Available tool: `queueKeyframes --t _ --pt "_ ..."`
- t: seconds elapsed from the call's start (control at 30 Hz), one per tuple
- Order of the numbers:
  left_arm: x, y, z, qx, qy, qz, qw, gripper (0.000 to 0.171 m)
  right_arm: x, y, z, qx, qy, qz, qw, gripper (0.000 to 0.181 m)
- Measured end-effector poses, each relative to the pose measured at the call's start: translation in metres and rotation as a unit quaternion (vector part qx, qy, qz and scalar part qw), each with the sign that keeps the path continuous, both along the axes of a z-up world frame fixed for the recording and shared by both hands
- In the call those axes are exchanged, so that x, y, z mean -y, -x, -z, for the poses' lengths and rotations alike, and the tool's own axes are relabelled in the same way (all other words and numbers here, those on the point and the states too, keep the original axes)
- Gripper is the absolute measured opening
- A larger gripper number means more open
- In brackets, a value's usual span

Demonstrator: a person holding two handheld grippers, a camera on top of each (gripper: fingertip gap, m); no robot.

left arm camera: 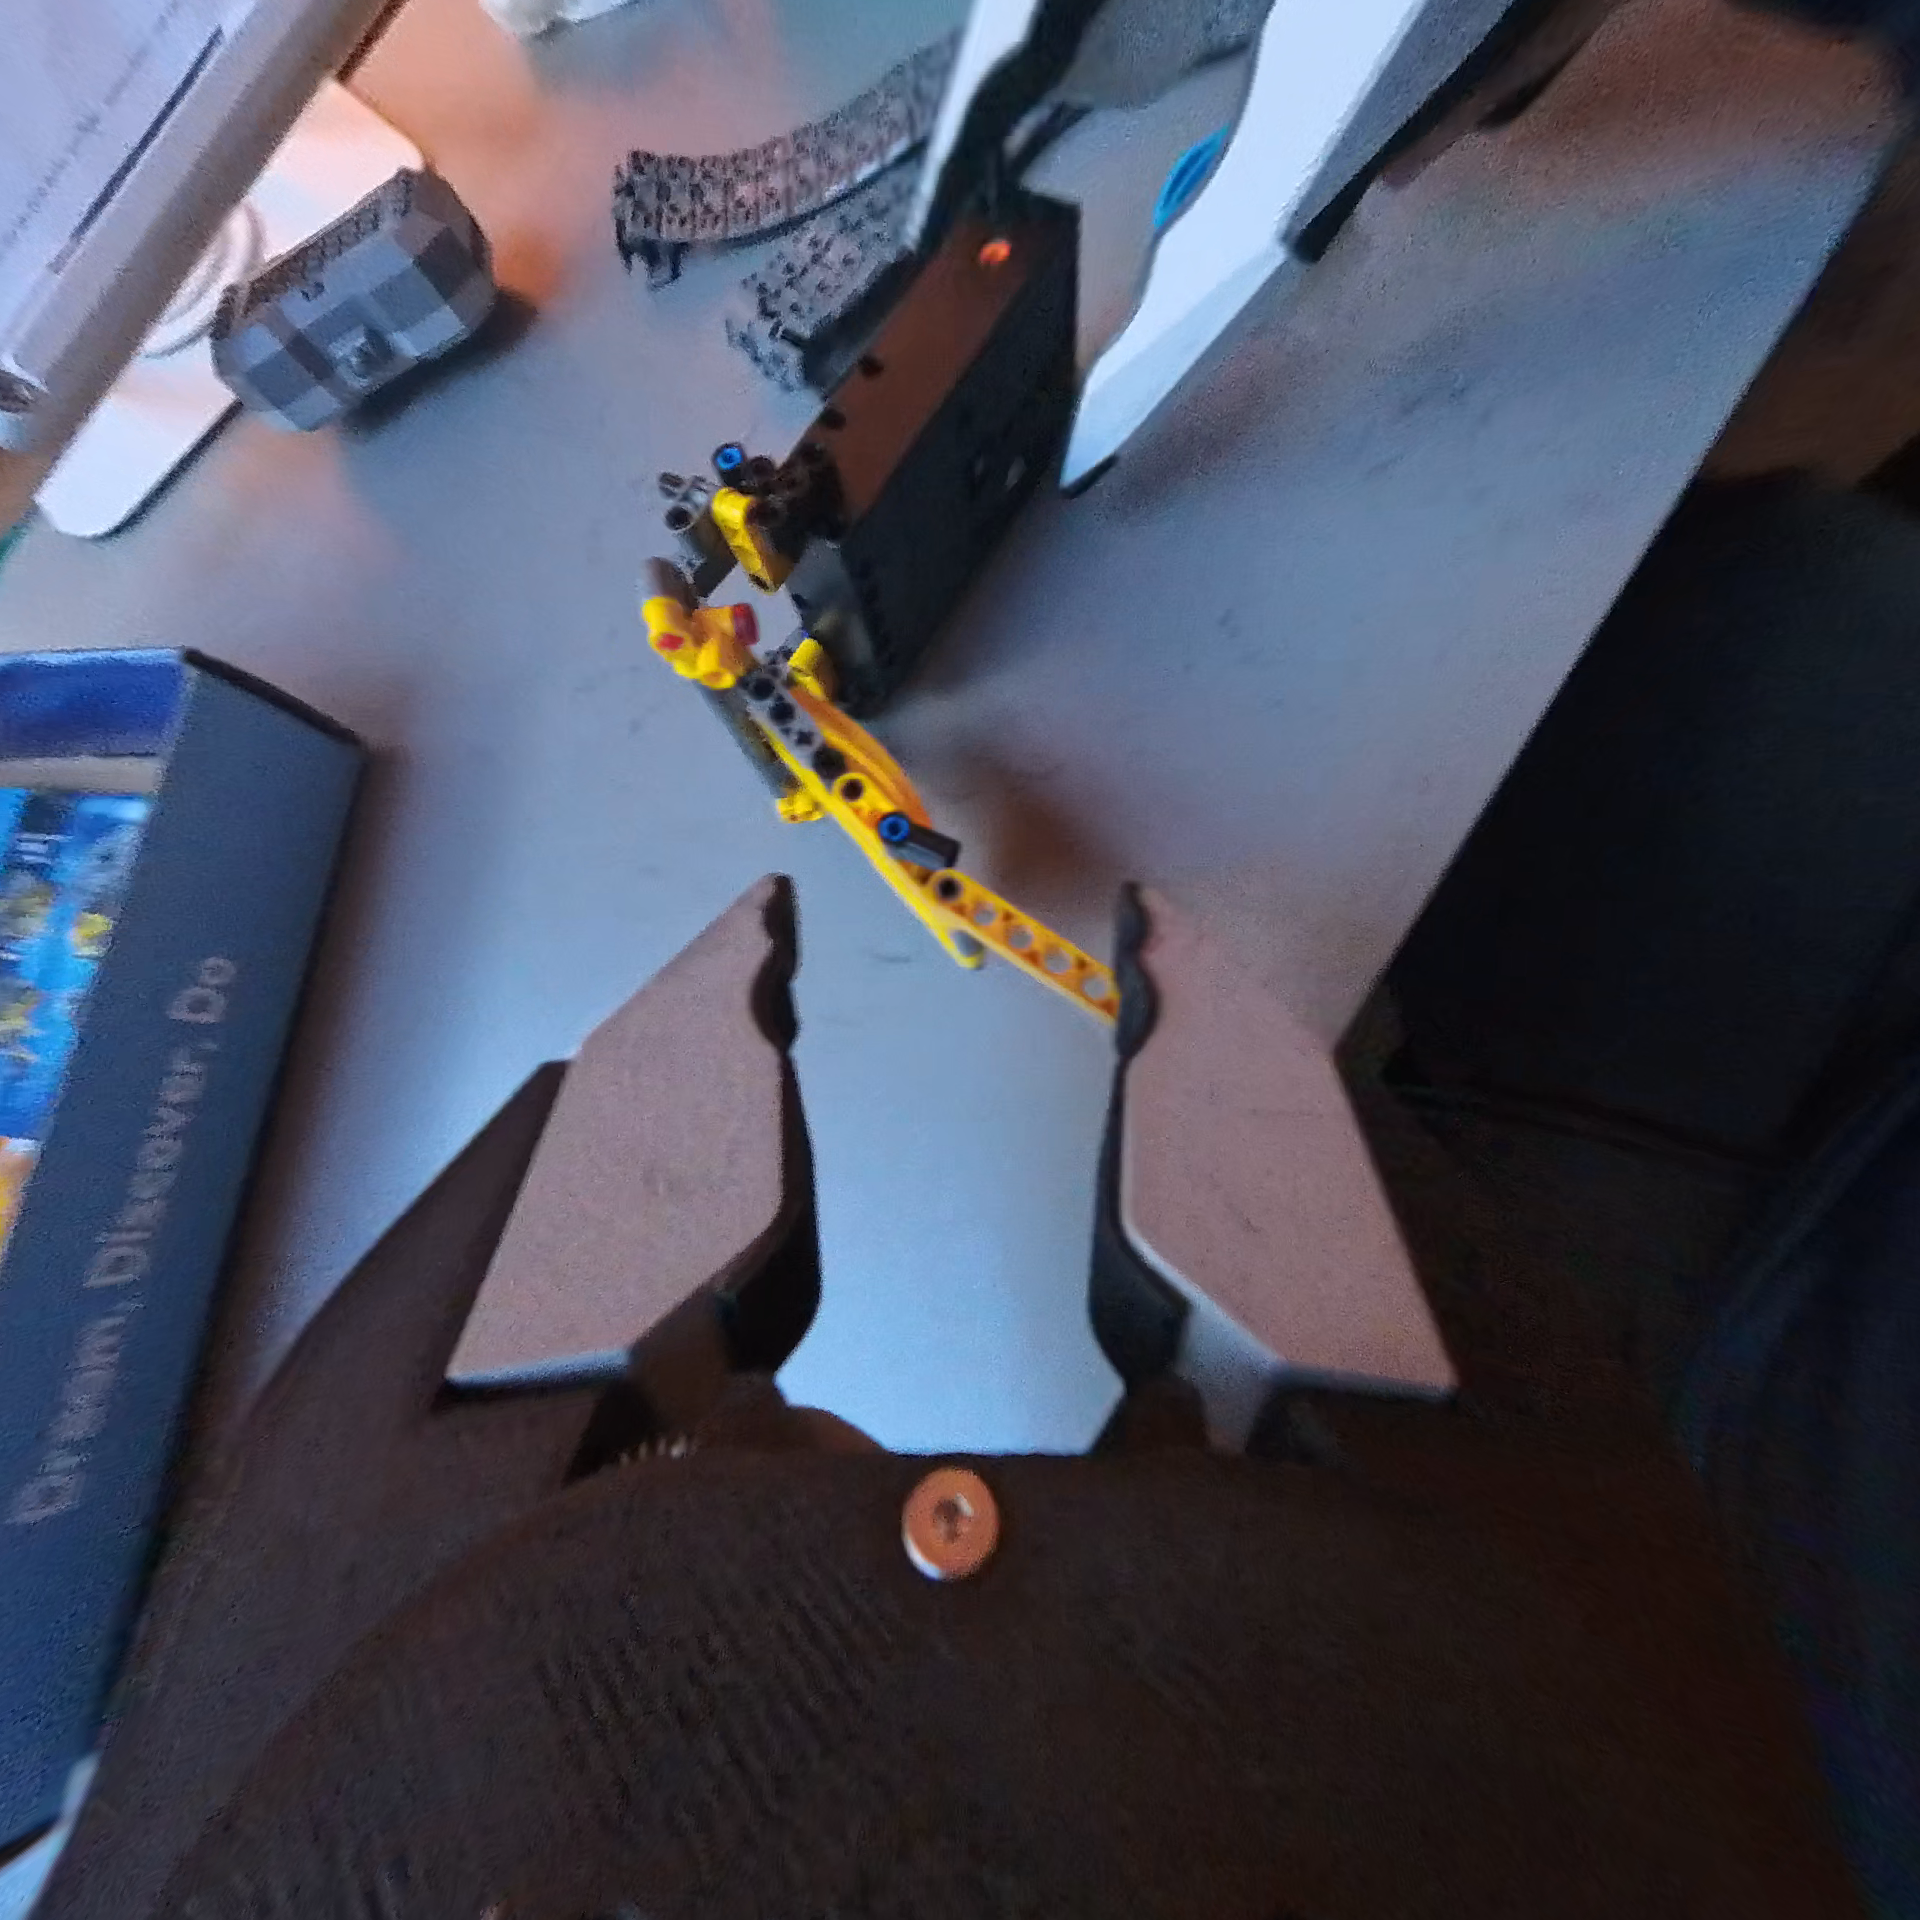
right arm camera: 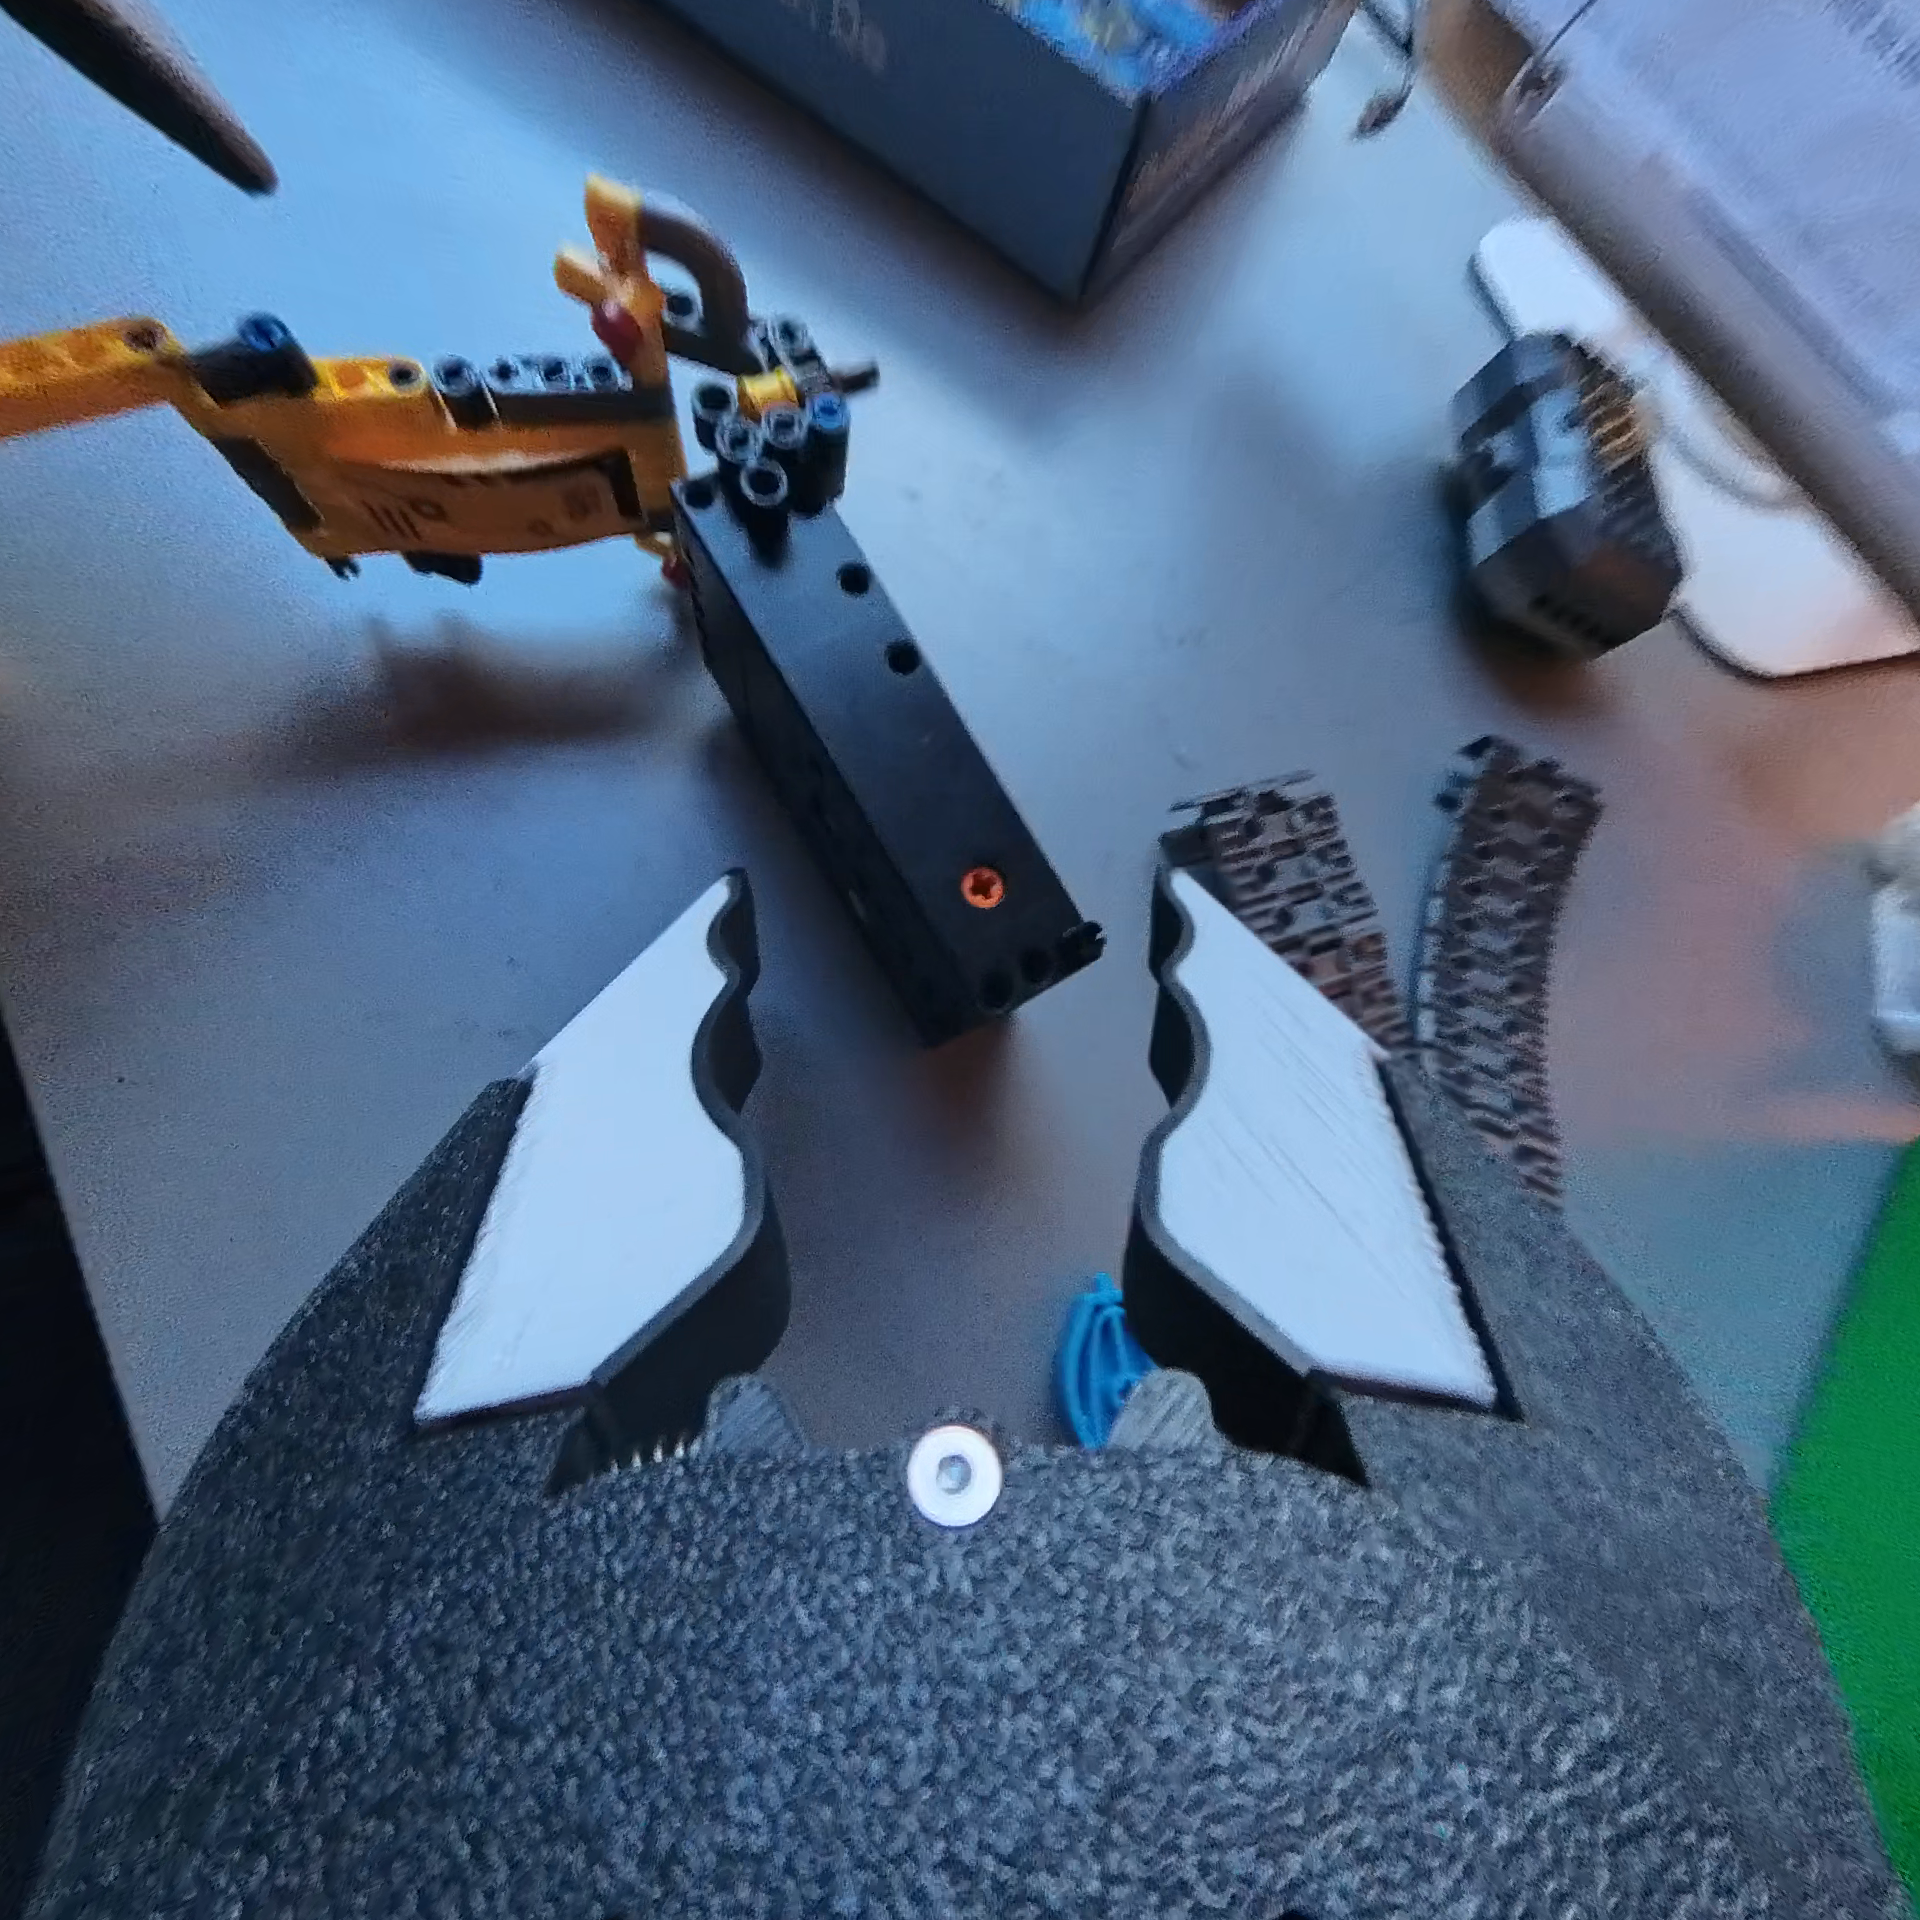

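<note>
At frame centre, a yellow beam (left arm camera: 1023, 940) of the toy model (left arm camera: 790, 665) is touched by the wide-open, empty left gripper (left arm camera: 961, 956), while the model's black block (right arm camera: 883, 769) is framed by the equally open, empty right gripper (right arm camera: 951, 935), tracks (right arm camera: 1496, 935) lying beside it.

Office desk (left arm camera: 520, 582): monitor stand (left arm camera: 135, 457), papers (left arm camera: 94, 135).

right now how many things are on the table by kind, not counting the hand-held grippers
yellow and black brick-built arm model: 1
black tread strips: 2
dark grey faceted block: 1
blue printed box: 1
small blue plastic piece: 1
white flat stand base: 1
total: 7
</note>
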State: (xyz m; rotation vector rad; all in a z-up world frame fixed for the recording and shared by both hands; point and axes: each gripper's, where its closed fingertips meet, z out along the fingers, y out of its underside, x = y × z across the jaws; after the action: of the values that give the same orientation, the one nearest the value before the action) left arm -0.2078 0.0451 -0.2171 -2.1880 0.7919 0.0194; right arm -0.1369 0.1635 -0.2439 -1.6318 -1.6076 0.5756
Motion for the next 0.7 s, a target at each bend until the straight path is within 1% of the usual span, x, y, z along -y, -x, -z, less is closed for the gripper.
queueKeyframes --t 0.07,0.1,0.13,0.17,0.23,0.3,0.33,0.37,0.4,0.47,0.5,0.57,0.6,0.63,0.7 --pt "-0.005 0.013 0.003 -0.085 -0.001 0.021 0.996 0.037 0.002 0.0 0.011 0.001 0.017 0.001 1.0 0.059" --pt "-0.008 0.024 0.004 -0.141 -0.002 0.029 0.99 0.022 0.001 0.0 0.013 -0.005 0.01 0.004 1.0 0.053" --pt "-0.011 0.035 0.004 -0.198 -0.006 0.044 0.979 0.013 0.0 -0.001 0.013 -0.009 -0.004 0.008 1.0 0.045" --pt "-0.016 0.046 0.003 -0.252 -0.018 0.066 0.965 0.008 0.0 -0.001 0.012 -0.012 -0.019 0.008 1.0 0.034" --pt "-0.028 0.068 0.002 -0.335 -0.042 0.102 0.936 0.008 0.003 -0.001 0.01 -0.014 -0.045 0.003 0.999 0.033" --pt "-0.039 0.085 -0.001 -0.379 -0.064 0.121 0.915 0.008 0.005 0.001 0.008 -0.013 -0.08 -0.009 0.997 0.031" --pt "-0.043 0.092 -0.004 -0.381 -0.071 0.114 0.915 0.008 0.008 0.002 0.008 -0.014 -0.103 -0.018 0.994 0.03" --pt "-0.046 0.096 -0.009 -0.368 -0.077 0.1 0.921 0.009 0.011 0.002 0.007 -0.015 -0.13 -0.029 0.991 0.028" --pt "-0.048 0.093 -0.016 -0.337 -0.085 0.089 0.933 0.02 0.014 0.003 0.006 -0.015 -0.161 -0.039 0.986 0.029" --pt "-0.045 0.068 -0.032 -0.238 -0.097 0.097 0.961 0.045 0.023 0.003 0.007 -0.016 -0.225 -0.067 0.972 0.026" --pt "-0.044 0.05 -0.044 -0.192 -0.111 0.108 0.969 0.051 0.028 0.003 0.008 -0.012 -0.252 -0.083 0.964 0.024" --pt "-0.038 0.008 -0.058 -0.126 -0.139 0.161 0.969 0.059 0.037 0.003 0.012 -0.007 -0.287 -0.105 0.952 0.026" --pt "-0.035 -0.012 -0.056 -0.114 -0.144 0.195 0.963 0.06 0.04 0.003 0.012 -0.007 -0.294 -0.111 0.949 0.029" --pt "-0.035 -0.027 -0.048 -0.121 -0.145 0.22 0.957 0.064 0.042 0.002 0.012 -0.009 -0.296 -0.115 0.948 0.029" --pt "-0.044 -0.04 -0.022 -0.162 -0.13 0.239 0.949 0.075 0.047 -0.002 0.012 -0.013 -0.278 -0.125 0.952 0.03"
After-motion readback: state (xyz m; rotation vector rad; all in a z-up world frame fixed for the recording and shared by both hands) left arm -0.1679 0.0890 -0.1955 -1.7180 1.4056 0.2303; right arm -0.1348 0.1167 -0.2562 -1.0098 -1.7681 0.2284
